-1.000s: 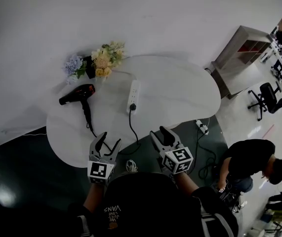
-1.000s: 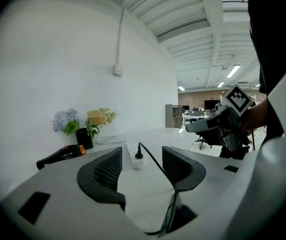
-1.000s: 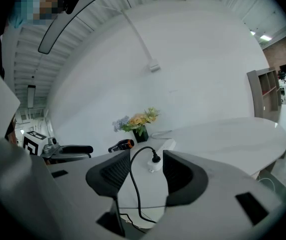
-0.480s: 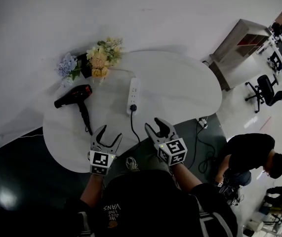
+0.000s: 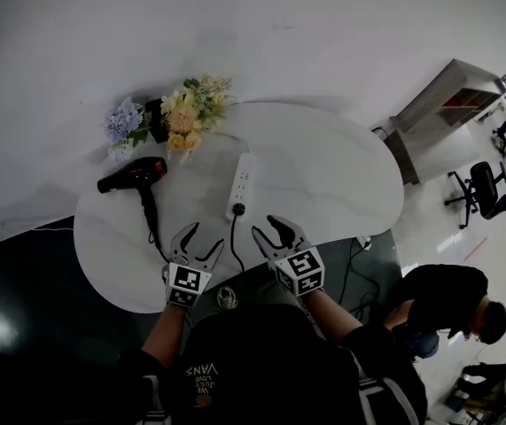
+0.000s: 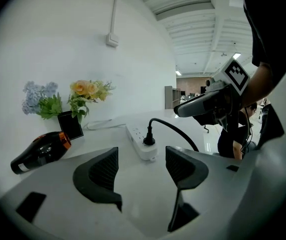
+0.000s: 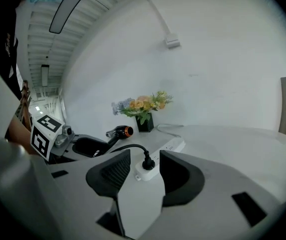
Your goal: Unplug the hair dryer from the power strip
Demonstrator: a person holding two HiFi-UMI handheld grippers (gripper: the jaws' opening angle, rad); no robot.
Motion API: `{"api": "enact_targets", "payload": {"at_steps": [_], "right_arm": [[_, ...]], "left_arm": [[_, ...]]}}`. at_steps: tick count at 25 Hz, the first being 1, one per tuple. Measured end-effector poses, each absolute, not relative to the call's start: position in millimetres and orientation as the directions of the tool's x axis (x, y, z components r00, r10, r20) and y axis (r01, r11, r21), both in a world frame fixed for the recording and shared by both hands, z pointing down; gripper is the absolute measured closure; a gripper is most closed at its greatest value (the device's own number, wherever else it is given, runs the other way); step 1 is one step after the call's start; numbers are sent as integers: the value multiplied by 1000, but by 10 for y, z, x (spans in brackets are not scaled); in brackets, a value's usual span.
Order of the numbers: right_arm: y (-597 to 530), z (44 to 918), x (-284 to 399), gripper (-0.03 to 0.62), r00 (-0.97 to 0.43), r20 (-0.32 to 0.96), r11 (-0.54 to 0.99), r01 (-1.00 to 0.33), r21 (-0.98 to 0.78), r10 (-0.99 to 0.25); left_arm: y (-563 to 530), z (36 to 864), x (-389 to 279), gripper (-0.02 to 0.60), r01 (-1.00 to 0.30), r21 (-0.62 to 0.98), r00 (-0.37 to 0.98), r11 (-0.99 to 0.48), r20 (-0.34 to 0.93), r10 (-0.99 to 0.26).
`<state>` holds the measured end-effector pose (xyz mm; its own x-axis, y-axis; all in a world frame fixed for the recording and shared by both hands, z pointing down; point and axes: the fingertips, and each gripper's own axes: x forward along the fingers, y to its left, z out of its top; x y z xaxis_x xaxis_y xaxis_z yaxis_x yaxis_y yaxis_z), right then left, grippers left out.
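A black hair dryer [image 5: 133,177] with an orange ring lies at the left of the white table [image 5: 323,175]. Its cord runs along the near edge to a black plug [image 5: 236,209], which sits in the near end of the white power strip [image 5: 242,182]. My left gripper [image 5: 201,240] hovers open over the table's near edge, left of the plug. My right gripper [image 5: 268,228] is open too, just right of the plug. In the left gripper view, the empty left gripper [image 6: 143,166] frames the plug [image 6: 148,140] and strip [image 6: 138,139]. In the right gripper view, the plug [image 7: 148,163] stands between the right gripper's [image 7: 145,176] jaws, farther off.
A black vase of yellow and blue flowers [image 5: 177,113] stands at the table's back left. The strip's white cable [image 5: 221,131] runs back toward it. A crouching person [image 5: 452,295], a floor power strip [image 5: 361,242], a shelf unit [image 5: 439,104] and an office chair [image 5: 483,189] are to the right.
Both grippers have moved forward and down toward the plug and the near end of the strip. The left jaws stand a little wider than one second ago.
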<state>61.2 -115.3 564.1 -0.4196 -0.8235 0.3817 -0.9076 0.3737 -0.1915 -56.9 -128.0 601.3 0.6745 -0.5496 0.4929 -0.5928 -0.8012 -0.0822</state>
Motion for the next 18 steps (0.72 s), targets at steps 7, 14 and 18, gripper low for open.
{"api": "enact_targets", "payload": {"at_steps": [7, 14, 18], "right_arm": [[-1405, 5750, 618, 407, -518, 423, 495, -851, -173, -744], [-1625, 5924, 538, 407, -623, 449, 637, -758, -142, -640], [-1714, 6023, 459, 407, -672, 464, 705, -697, -131, -578]], "left_arm": [[-1482, 6239, -244, 272, -576, -76, 673, -814, 522, -525], [-1648, 6472, 23, 271, -533, -96, 670, -840, 559, -489], [-1693, 6571, 132, 270, -503, -110, 670, -857, 577, -467]]}}
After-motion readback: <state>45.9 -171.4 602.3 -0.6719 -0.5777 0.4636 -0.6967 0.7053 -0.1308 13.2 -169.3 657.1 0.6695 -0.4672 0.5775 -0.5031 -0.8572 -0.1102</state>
